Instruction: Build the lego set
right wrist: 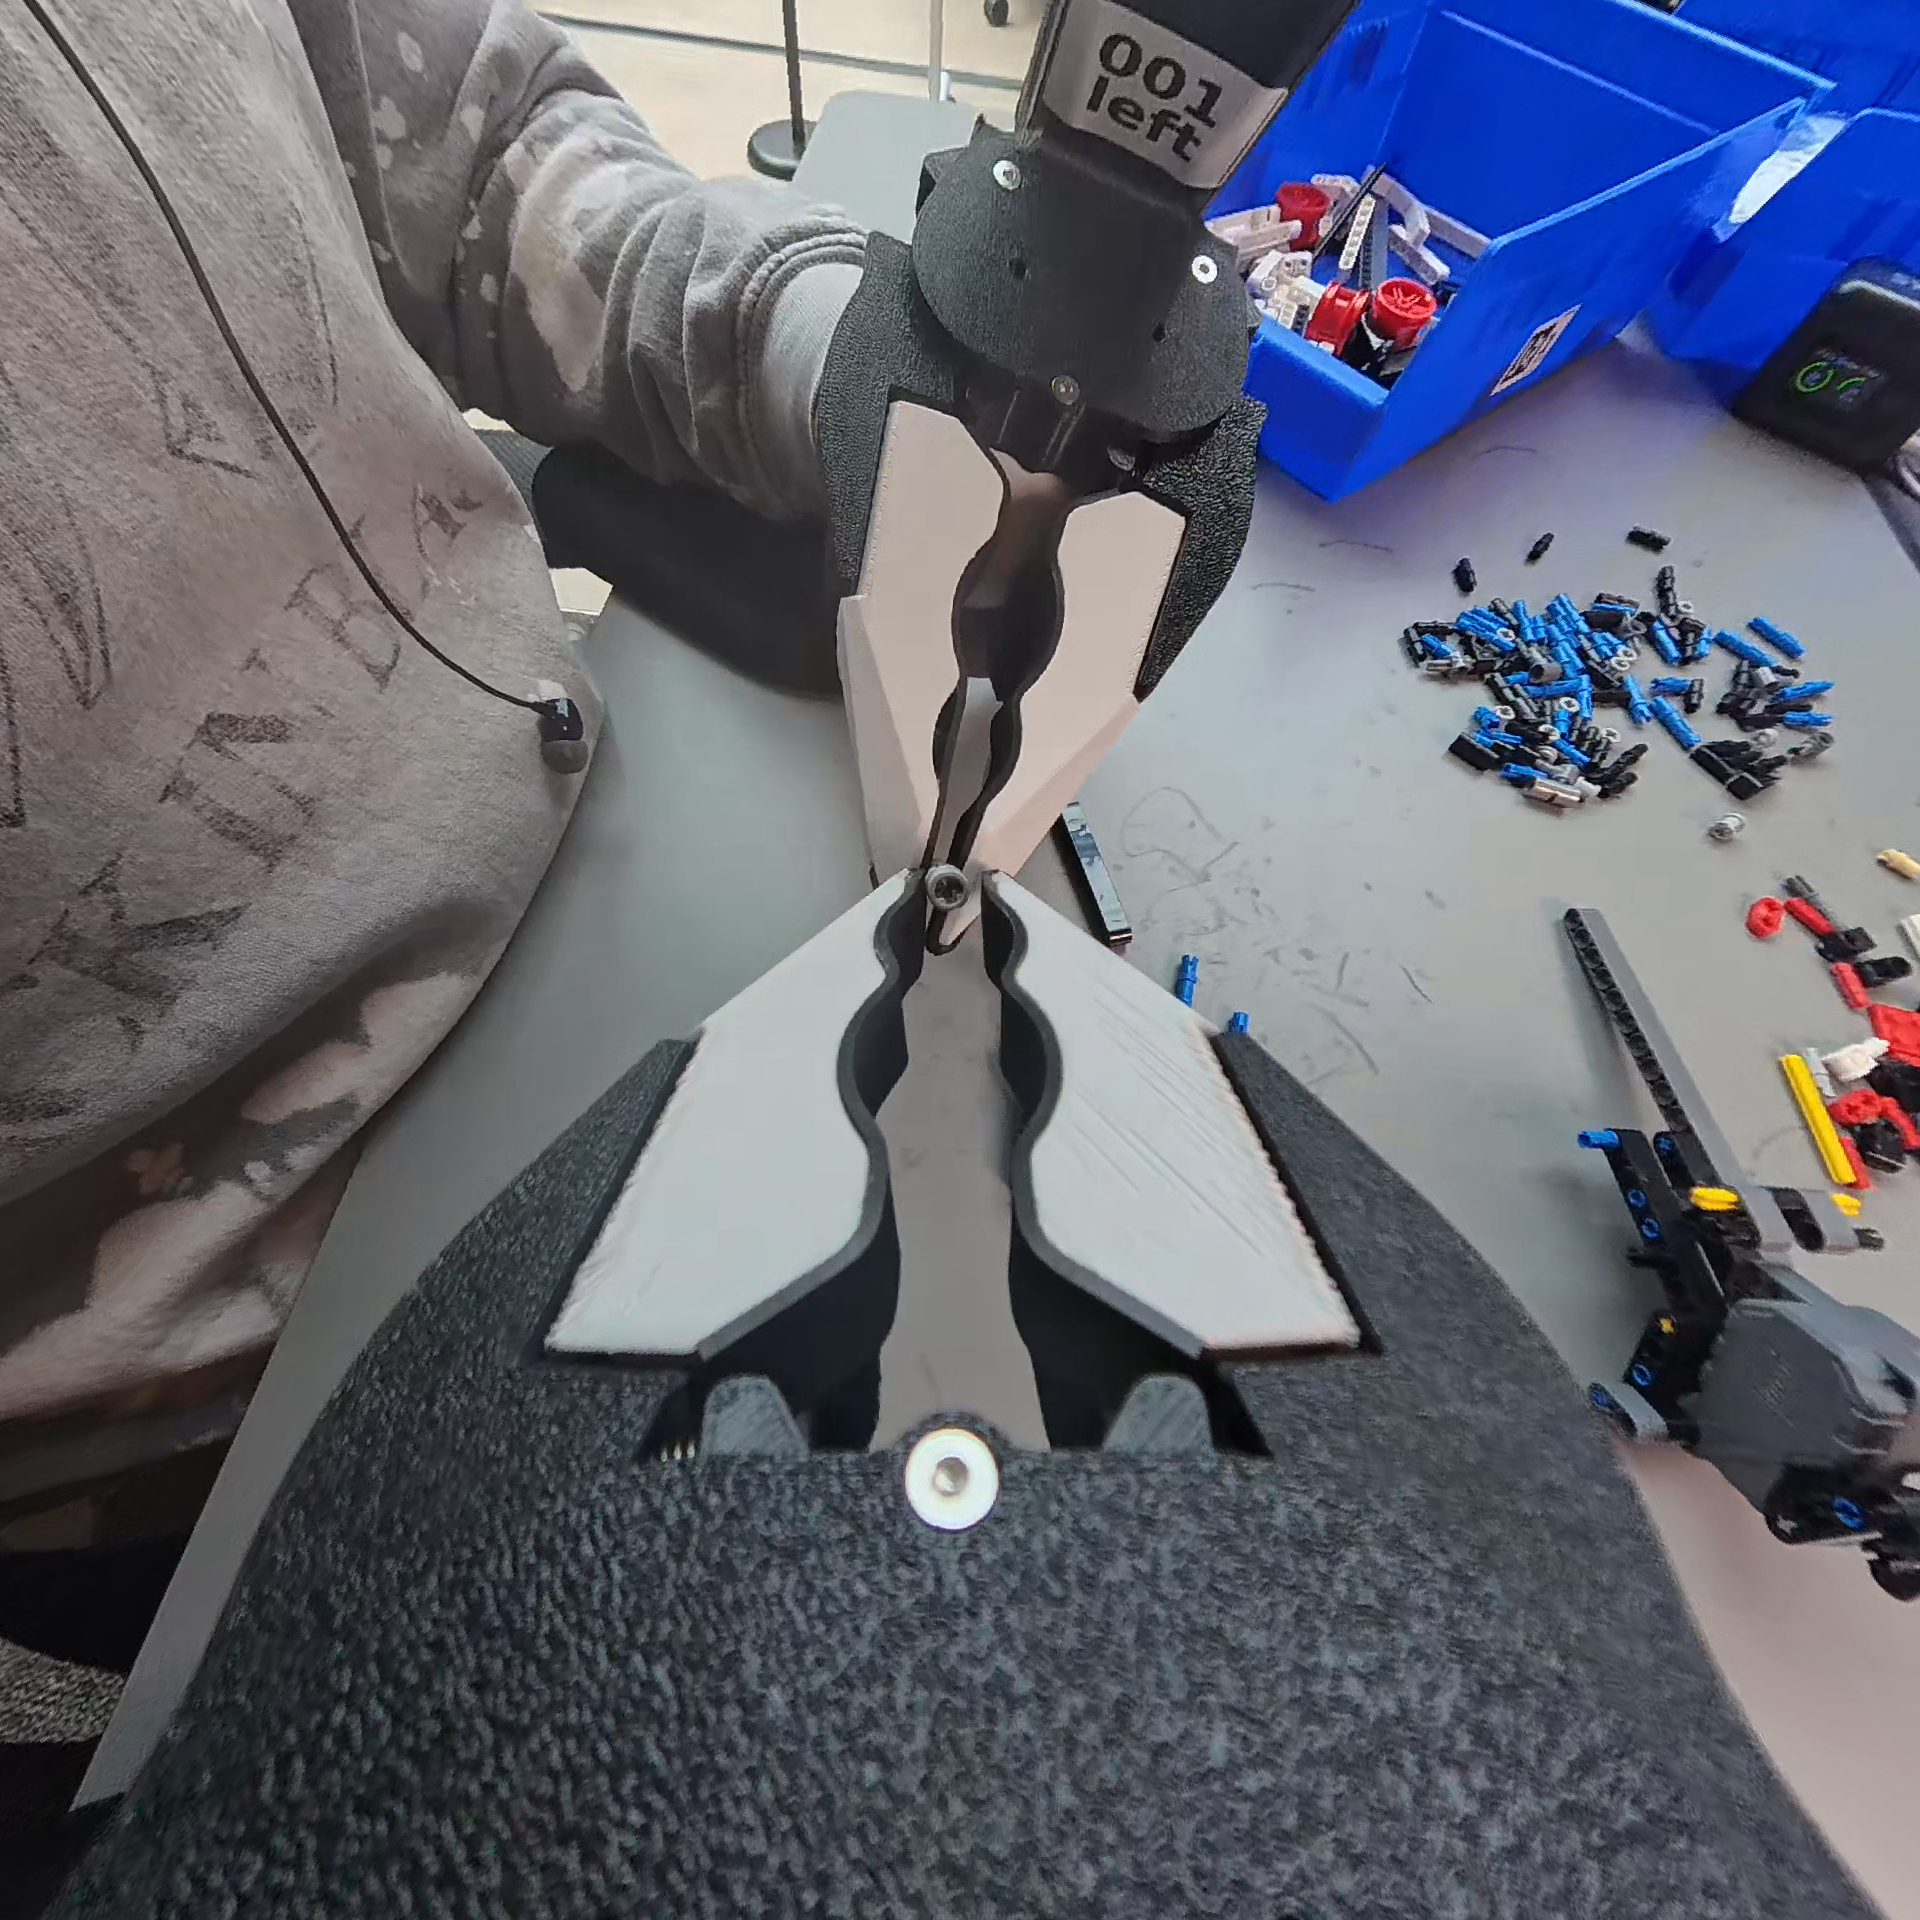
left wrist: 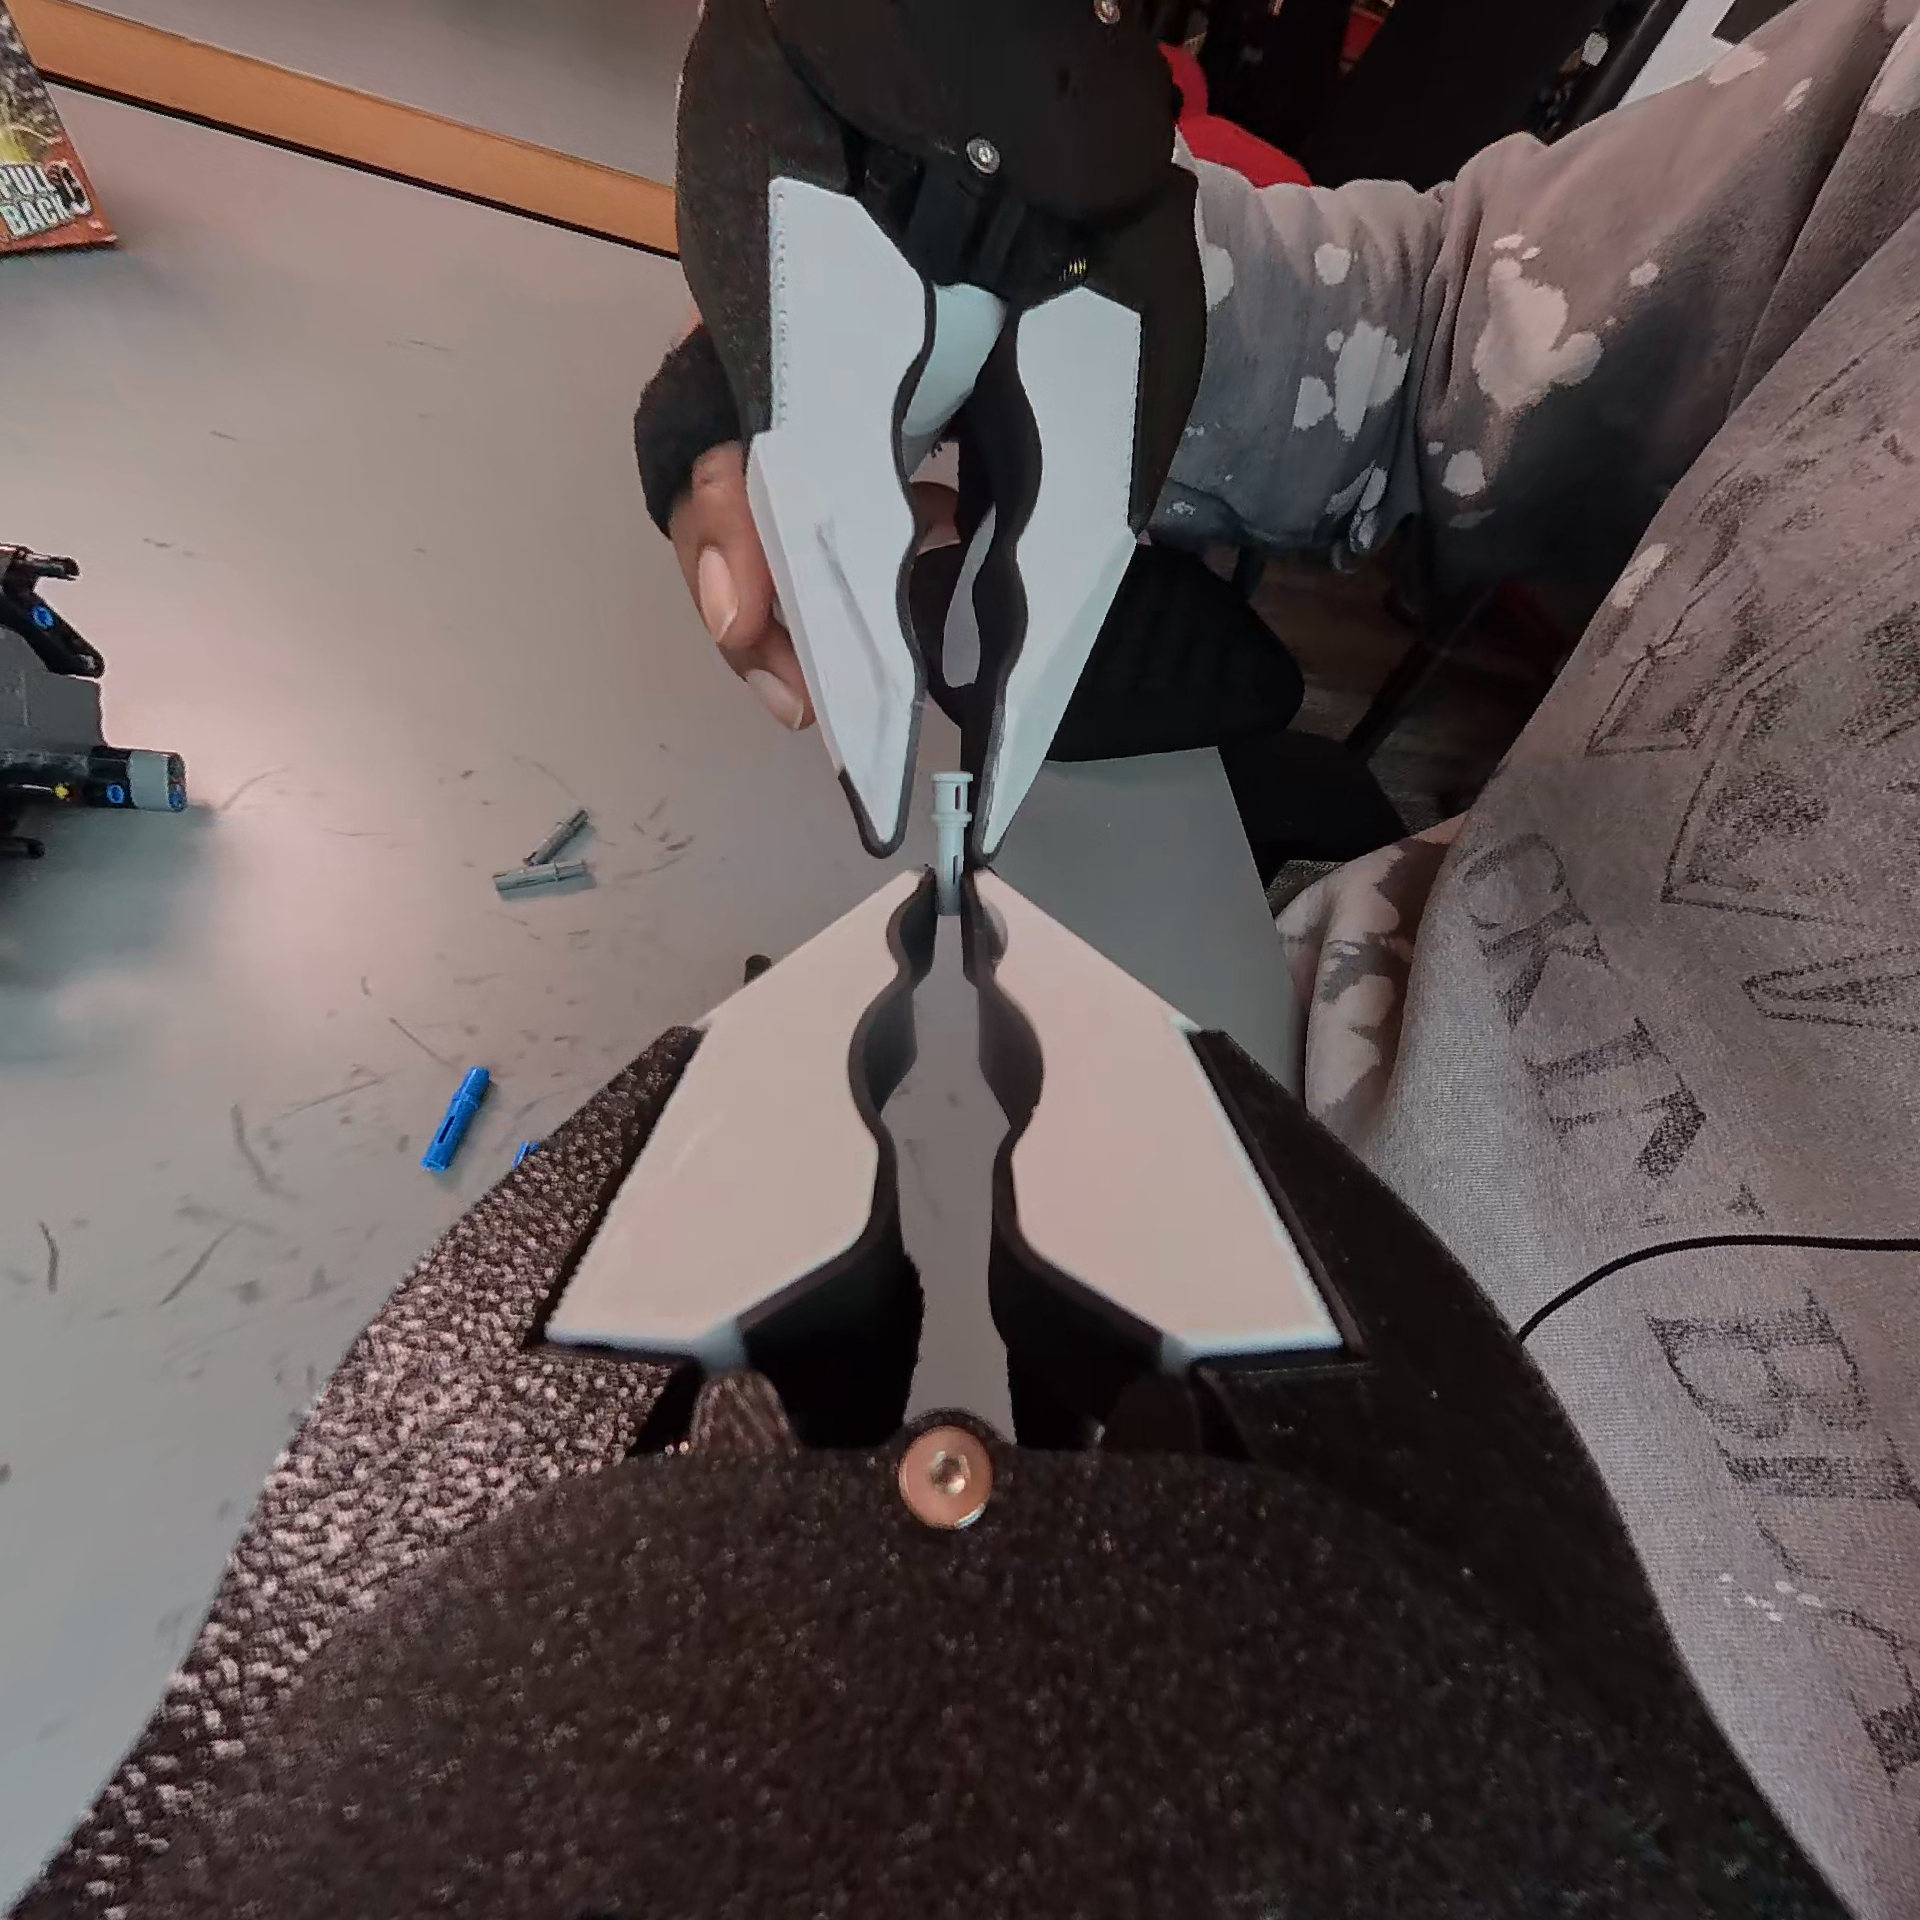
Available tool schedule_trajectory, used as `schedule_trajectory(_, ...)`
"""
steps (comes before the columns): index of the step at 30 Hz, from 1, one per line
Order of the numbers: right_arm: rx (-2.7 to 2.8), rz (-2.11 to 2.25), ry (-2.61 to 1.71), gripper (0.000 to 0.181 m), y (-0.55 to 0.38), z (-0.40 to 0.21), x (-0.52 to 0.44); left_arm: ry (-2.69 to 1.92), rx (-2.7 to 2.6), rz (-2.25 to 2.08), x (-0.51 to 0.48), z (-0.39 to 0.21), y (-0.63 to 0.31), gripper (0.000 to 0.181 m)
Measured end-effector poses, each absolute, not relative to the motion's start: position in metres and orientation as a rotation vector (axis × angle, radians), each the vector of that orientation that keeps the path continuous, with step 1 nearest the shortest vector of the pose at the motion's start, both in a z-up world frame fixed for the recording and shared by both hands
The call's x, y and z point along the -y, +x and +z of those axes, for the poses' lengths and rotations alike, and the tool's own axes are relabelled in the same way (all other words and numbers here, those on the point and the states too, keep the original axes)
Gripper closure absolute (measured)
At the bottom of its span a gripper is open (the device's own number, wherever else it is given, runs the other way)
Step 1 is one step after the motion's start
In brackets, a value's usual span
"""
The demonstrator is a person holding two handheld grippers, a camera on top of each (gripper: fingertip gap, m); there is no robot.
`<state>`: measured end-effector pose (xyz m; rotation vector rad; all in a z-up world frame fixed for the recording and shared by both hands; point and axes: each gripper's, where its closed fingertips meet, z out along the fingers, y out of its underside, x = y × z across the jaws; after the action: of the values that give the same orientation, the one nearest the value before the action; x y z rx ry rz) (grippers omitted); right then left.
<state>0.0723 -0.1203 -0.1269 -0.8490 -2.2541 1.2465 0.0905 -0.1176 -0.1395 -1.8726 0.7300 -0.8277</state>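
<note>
Left wrist view shows the left gripper (left wrist: 948, 883) pinching the base of a small light grey pin (left wrist: 951, 831) between its tips, above the near edge of the grey table (left wrist: 312, 468). The pin is slim and ribbed, with a flanged end, and its long axis runs straight away from the camera toward the right gripper (left wrist: 930, 831). That gripper's tips stand spread on either side of the pin's far end, apart from it. From the right wrist view the pin (right wrist: 948, 886) appears end-on as a round socket. Loose grey pins (left wrist: 545, 862) and a blue pin (left wrist: 457, 1122) lie well to the side, with bare tabletop between them.
</note>
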Motion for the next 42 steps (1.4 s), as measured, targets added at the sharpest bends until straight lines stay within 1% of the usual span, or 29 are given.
schedule_trajectory(5, 2.291, 1.226, -0.828, 0.169, 0.072, -0.127, 0.122, -1.879, -0.74, -0.839, 0.12, -0.14, 0.091, 0.178)
schedule_trajectory(15, 2.44, 1.029, -0.64, 0.175, 0.079, -0.139, 0.133, -1.933, -0.798, -0.863, 0.128, -0.152, 0.095, 0.177)
schedule_trajectory(19, 2.375, 1.083, -0.731, 0.175, 0.076, -0.135, 0.125, -1.915, -0.748, -0.854, 0.123, -0.146, 0.088, 0.174)
schedule_trajectory(23, 2.255, 1.197, -0.808, 0.175, 0.075, -0.128, 0.12, -1.885, -0.722, -0.833, 0.12, -0.138, 0.081, 0.176)
schedule_trajectory(40, 2.292, 1.128, -0.788, 0.175, 0.075, -0.137, 0.124, -1.908, -0.743, -0.819, 0.121, -0.143, 0.084, 0.177)
schedule_trajectory(41, 2.297, 1.117, -0.797, 0.175, 0.075, -0.137, 0.121, -1.916, -0.737, -0.802, 0.119, -0.144, 0.08, 0.171)
schedule_trajectory(42, 2.309, 1.074, -0.814, 0.175, 0.075, -0.139, 0.113, -1.938, -0.729, -0.76, 0.116, -0.148, 0.074, 0.161)
